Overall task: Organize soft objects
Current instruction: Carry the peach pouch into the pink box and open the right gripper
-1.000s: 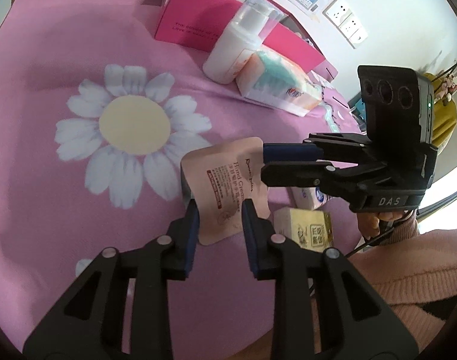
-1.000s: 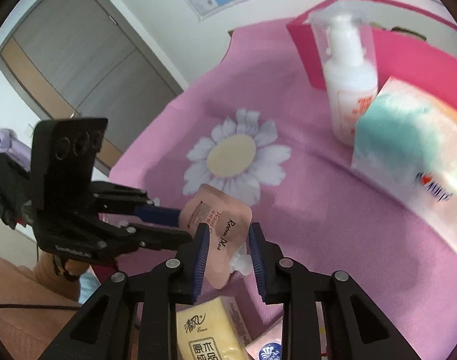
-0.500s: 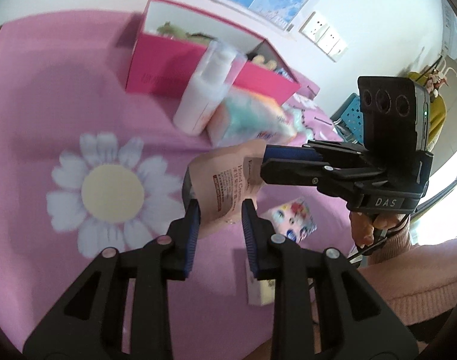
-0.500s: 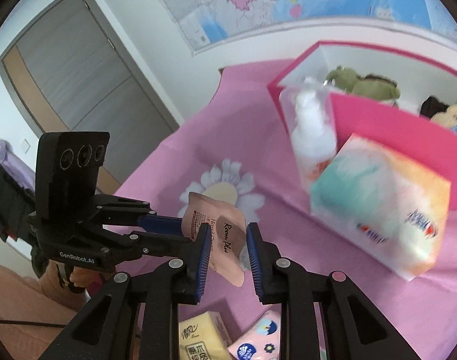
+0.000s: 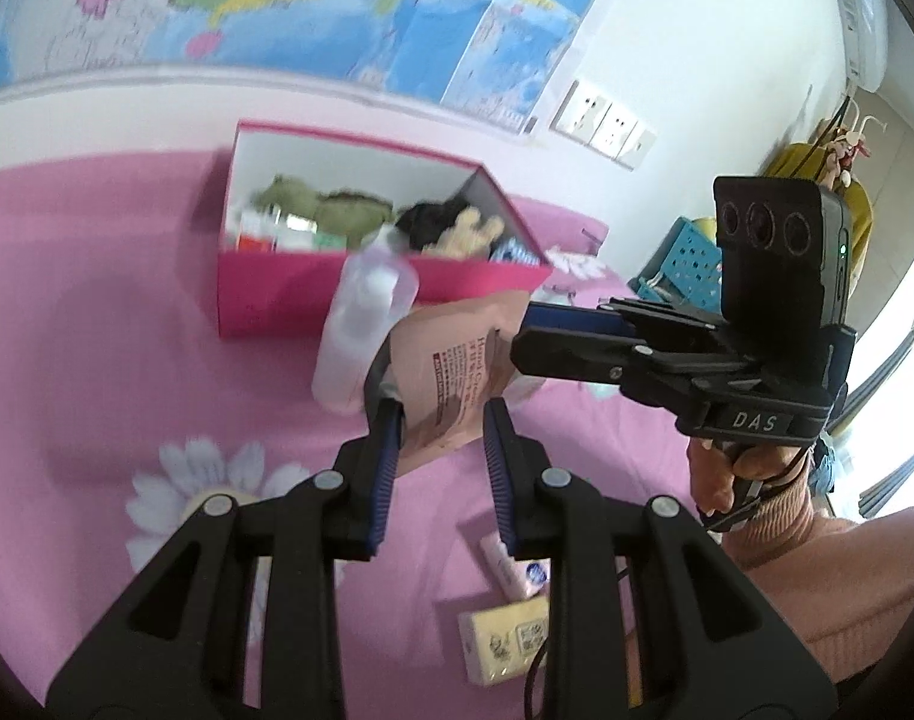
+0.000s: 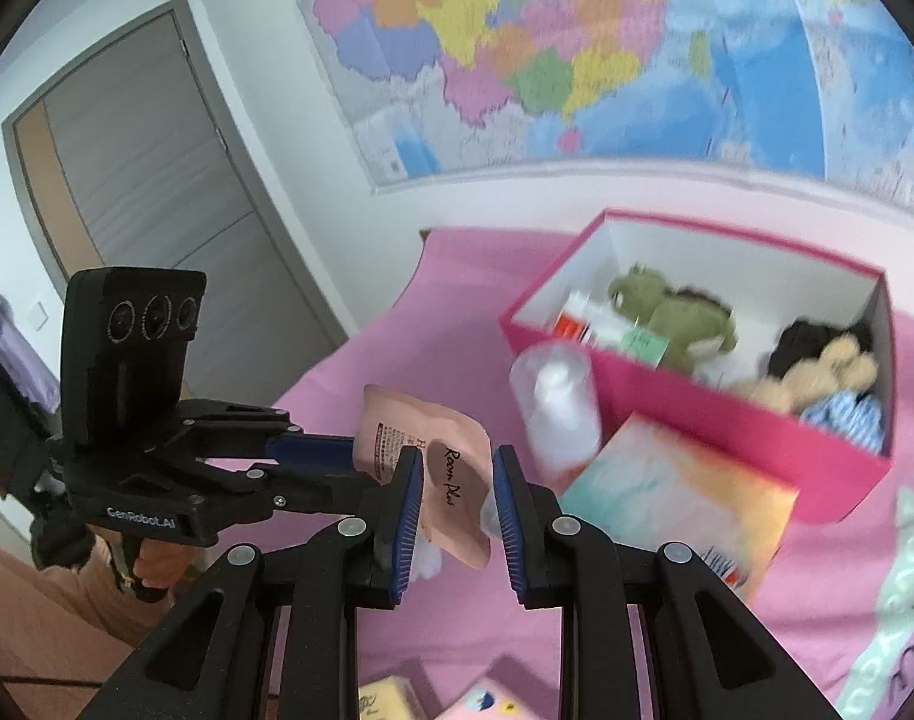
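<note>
A peach hand-cream pouch (image 5: 450, 372) hangs in the air between both grippers, well above the pink cloth. My left gripper (image 5: 441, 420) is shut on its lower end and my right gripper (image 6: 457, 474) is shut on its other end; the pouch also shows in the right wrist view (image 6: 438, 468). The right gripper reaches in from the right in the left wrist view (image 5: 553, 336). Behind stands an open pink box (image 5: 276, 294) holding a green plush (image 6: 667, 312), a tan plush (image 6: 817, 378) and other soft items.
A white pump bottle (image 5: 360, 342) stands in front of the box, with a tissue pack (image 6: 673, 510) beside it. Small tissue packets (image 5: 505, 642) lie on the pink flowered cloth (image 5: 96, 360) near me. A wall map hangs behind.
Both grippers have lifted the pouch together off the cloth and upward toward the box. The views now look over the open box.
</note>
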